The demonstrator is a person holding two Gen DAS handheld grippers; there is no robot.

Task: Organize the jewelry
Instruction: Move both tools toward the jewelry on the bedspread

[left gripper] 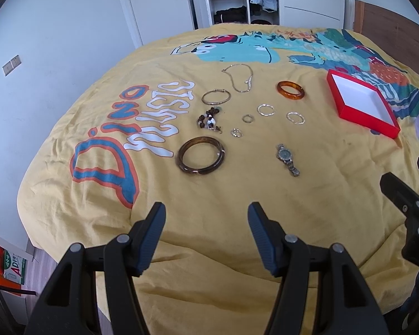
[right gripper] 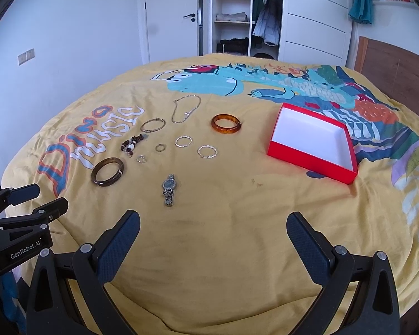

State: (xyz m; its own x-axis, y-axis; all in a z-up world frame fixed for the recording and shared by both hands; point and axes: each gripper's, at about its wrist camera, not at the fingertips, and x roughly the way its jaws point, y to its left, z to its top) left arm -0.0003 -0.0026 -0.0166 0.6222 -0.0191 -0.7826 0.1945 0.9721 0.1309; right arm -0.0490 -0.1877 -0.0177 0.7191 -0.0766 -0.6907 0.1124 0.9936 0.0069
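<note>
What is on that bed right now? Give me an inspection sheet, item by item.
Surface: yellow bedspread with a dinosaur print, wrinkled.
Job's things: red box, open, white inside, nothing in it. Spread on the bedspread to its left: watch, dark bangle, amber bangle, thin bangle, necklace, bead bracelet, two twisted rings, two small rings.
Clutter: nothing seen.
Grippers: left hand-held gripper open, holds nothing; right hand-held gripper open, holds nothing; both above the near edge.
Cables: nothing seen.
Surroundings: open wardrobe, door, wooden headboard.
</note>
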